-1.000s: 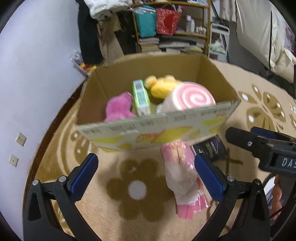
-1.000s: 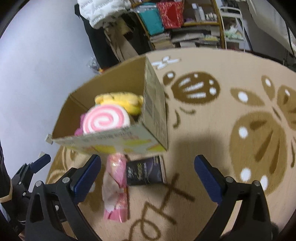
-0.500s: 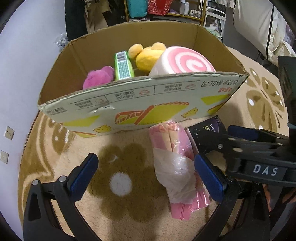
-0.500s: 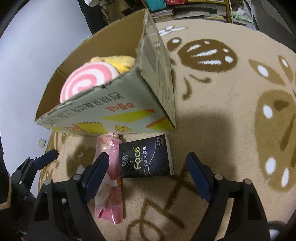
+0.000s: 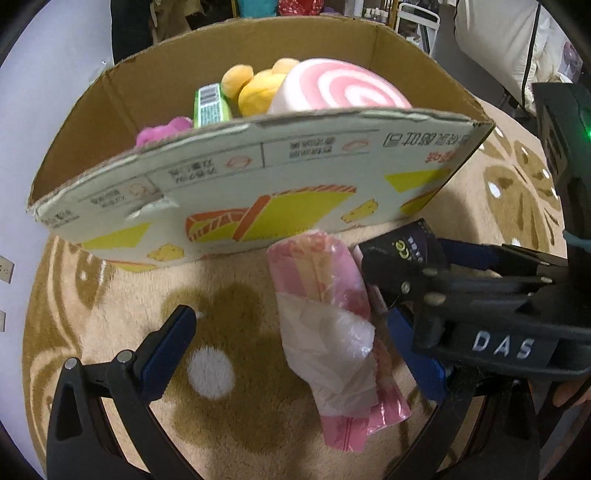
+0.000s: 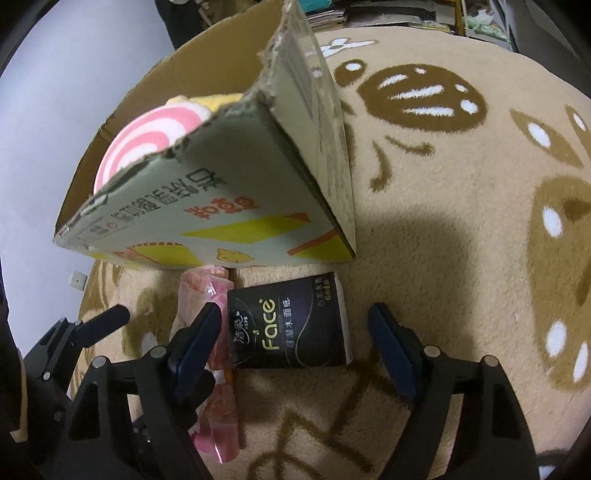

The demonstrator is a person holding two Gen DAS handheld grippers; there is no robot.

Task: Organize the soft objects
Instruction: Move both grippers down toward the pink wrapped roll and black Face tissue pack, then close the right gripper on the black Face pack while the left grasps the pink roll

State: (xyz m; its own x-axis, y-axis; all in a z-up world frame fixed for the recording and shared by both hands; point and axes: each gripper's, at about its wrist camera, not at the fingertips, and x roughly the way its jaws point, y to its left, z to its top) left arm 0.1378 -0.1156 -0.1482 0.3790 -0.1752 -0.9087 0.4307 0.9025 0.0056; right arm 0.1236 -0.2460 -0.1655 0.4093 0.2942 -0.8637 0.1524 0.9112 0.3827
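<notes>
A pink plastic-wrapped pack (image 5: pixel 325 317) lies on the carpet in front of the cardboard box (image 5: pixel 295 177). My left gripper (image 5: pixel 291 350) is open and low over it, with the pack between its fingers but nearer the right one. Beside the pink pack lies a black tissue pack (image 6: pixel 288 325) marked "Face". My right gripper (image 6: pixel 295 343) straddles it and its jaws are closing. The left pad is at the pack's edge and the right pad stands clear. Inside the box are a pink-and-white swirl cushion (image 5: pixel 343 88), a yellow plush (image 5: pixel 258 88), a pink plush (image 5: pixel 162 129) and a green pack (image 5: pixel 210 103).
The beige carpet (image 6: pixel 443 258) with brown patterns spreads to the right of the box. A pale wall (image 5: pixel 37 110) with sockets runs along the left. Cluttered shelves (image 5: pixel 295 5) and white bedding (image 5: pixel 498 44) stand behind the box.
Both grippers have sunk toward the carpet and come closer to the two packs. The right gripper's jaws have narrowed around the black tissue pack. The packs and box have not moved.
</notes>
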